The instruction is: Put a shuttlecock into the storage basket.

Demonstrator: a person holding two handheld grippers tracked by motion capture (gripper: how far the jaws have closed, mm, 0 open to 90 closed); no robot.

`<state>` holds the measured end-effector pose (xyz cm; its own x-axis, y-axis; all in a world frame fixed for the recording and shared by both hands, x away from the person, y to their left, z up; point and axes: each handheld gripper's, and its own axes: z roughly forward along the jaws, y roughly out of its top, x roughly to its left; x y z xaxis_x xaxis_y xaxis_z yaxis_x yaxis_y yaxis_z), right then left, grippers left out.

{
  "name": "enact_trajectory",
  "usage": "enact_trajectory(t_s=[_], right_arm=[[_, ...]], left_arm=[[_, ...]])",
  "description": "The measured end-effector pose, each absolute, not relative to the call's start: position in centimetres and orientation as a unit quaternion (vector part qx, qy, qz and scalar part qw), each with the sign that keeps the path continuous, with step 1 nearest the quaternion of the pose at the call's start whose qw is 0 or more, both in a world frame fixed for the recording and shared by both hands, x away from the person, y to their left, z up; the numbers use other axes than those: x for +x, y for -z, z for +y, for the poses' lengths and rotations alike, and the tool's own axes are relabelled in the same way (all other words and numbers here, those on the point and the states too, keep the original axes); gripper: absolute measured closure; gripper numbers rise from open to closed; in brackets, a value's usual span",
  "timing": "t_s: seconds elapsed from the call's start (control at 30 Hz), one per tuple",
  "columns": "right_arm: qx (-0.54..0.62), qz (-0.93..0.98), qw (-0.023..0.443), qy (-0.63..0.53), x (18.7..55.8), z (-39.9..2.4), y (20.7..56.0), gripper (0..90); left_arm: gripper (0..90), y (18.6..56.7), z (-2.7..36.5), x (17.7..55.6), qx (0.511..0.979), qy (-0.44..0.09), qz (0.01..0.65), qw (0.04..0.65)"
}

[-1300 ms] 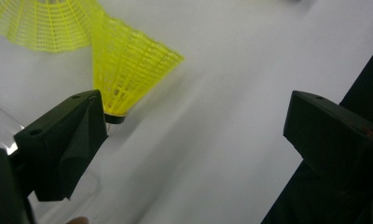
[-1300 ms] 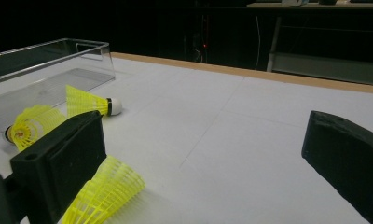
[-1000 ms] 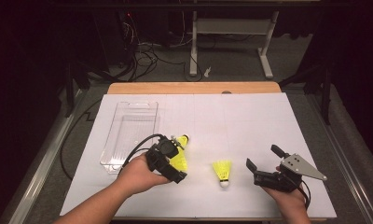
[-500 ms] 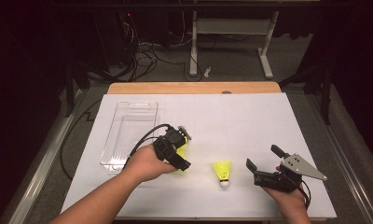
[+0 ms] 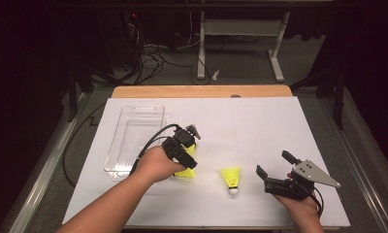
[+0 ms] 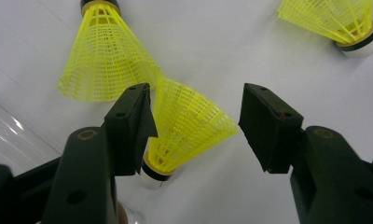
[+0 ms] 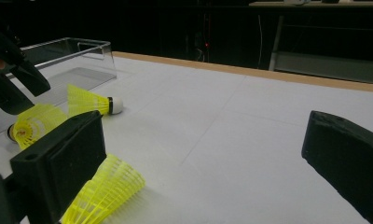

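The room is dark, with light falling mainly on the white-covered desk [image 5: 260, 121], whose wooden edge [image 5: 202, 91] shows at the far side. Beyond it, a grey floor [image 5: 240, 63] carries tangled black cables [image 5: 153, 53] and a white table frame [image 5: 238, 36].
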<state>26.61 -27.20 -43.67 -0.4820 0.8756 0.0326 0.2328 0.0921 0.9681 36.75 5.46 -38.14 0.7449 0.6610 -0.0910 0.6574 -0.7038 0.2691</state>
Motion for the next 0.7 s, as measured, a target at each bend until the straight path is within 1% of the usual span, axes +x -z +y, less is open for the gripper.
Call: enact_trajectory(t_s=[0.1, 0.4, 0.7], right_arm=[[0.41, 0.676, 0.301, -0.534, 26.6, -27.2, 43.7, 0.2], [0.41, 0.676, 0.3, -0.533, 26.6, -27.2, 43.7, 0.2], [0.41, 0.677, 0.3, -0.533, 26.7, -27.2, 43.7, 0.2]], left_arm=[[47.8, 38.5, 5.3, 36.8, 0.923, -0.009, 0.358, 0.141], [51.5, 39.4, 5.2, 37.1, 0.922, -0.013, 0.367, 0.127], [56.0, 39.9, 5.7, 37.2, 0.918, 0.001, 0.375, 0.13]])
